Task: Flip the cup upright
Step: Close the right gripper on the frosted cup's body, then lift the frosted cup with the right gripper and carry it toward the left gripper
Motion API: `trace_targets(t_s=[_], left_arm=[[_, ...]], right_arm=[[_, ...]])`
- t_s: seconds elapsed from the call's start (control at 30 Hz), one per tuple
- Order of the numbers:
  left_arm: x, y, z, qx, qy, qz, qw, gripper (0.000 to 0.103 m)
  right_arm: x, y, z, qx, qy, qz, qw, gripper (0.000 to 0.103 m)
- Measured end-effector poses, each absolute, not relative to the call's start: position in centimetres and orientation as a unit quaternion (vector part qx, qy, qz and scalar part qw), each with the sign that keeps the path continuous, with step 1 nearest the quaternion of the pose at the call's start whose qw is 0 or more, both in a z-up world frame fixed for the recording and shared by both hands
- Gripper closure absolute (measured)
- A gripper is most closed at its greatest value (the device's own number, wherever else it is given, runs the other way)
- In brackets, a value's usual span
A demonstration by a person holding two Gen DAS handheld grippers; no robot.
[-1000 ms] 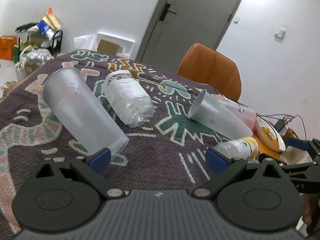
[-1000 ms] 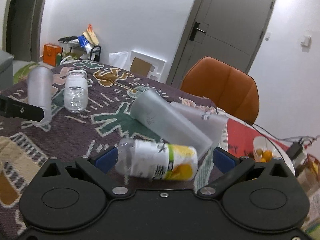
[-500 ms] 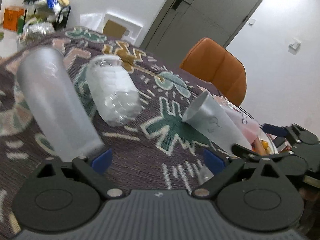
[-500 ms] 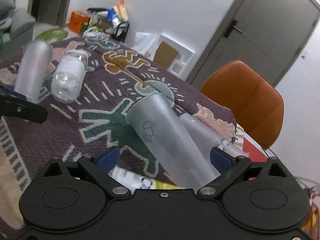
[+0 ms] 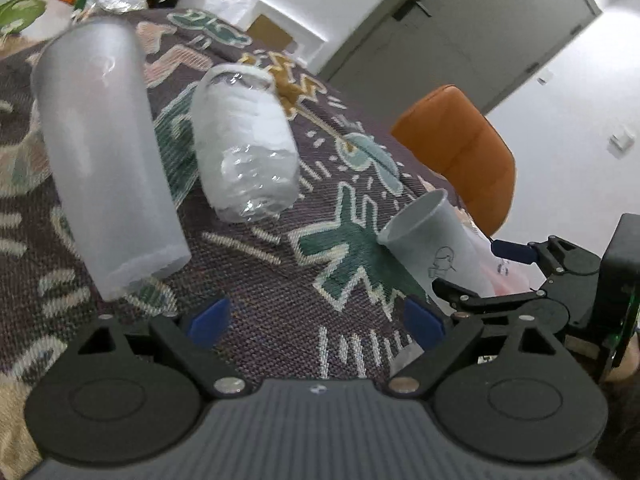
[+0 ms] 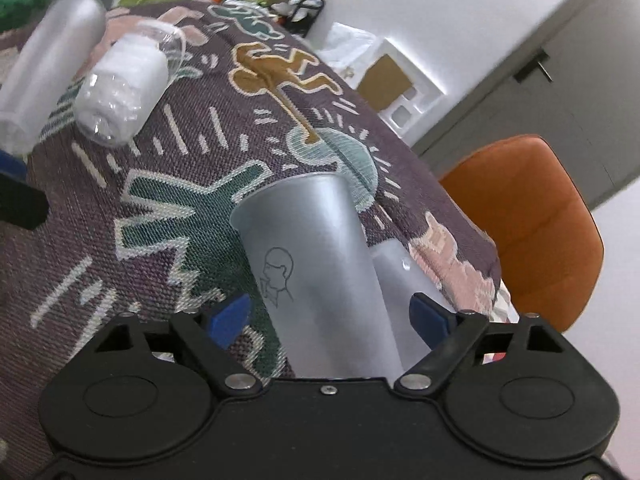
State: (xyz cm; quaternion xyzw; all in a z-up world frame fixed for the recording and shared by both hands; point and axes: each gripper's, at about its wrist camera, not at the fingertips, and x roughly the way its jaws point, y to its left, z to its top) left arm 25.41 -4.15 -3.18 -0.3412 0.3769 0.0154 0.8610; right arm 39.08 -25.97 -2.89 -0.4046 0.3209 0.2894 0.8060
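A frosted cup with a printed face [image 6: 320, 280] lies on its side on the patterned tablecloth [image 6: 180, 208], mouth pointing away. My right gripper [image 6: 330, 318] is open with the cup's body between its blue pads, not clamped. The same cup shows in the left wrist view [image 5: 436, 248] with the right gripper [image 5: 472, 268] around it. A second frosted cup [image 5: 104, 152] lies to the left, also seen in the right wrist view [image 6: 48, 64]. My left gripper [image 5: 316, 320] is open and empty above the cloth.
A clear plastic jar [image 5: 248, 144] lies on its side between the two cups; it also shows in the right wrist view [image 6: 124, 92]. Another frosted cup [image 6: 404, 280] lies behind the printed one. An orange chair [image 6: 520, 216] stands at the table's far side.
My right gripper has moved forward over the yellow-labelled bottle, so the printed cup now lies between its pads. My left gripper moved closer to the left cup and jar.
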Motion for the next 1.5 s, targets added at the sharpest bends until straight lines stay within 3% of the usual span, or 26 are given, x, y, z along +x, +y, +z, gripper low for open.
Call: trace_targets(t_s=[0.27,0.37,0.43,0.87,1.5], left_arm=[[25.9,-4.7,-3.8,-0.345,0.38,0.005,0.858,0.011],[25.8,-4.2,-3.9,-0.358,0.371,0.013,0.857,0.011],[25.8,-3.8,-3.9,-0.361,0.367,0.021,0.857,0.011],[24.7,-3.5,-2.7,-0.373,0.346,0.019,0.86,0.011],[15.7,-1.7,0.8,-0.381,0.282,0.025,0.88,0.011]], right_arm=[[40.2,-24.9,-4.8,-0.463,0.333,0.319,0.757,0.019],[41.0,-25.0,-5.6,-0.474,0.344,0.314,0.747,0.031],[41.5,-25.1,-5.6,-0.472,0.348,0.315,0.746,0.033],[39.8,-24.9,-1.8,-0.494,0.302,0.304,0.756,0.035],[29.8,-25.5,5.6,-0.491,0.259,0.277,0.785,0.036]])
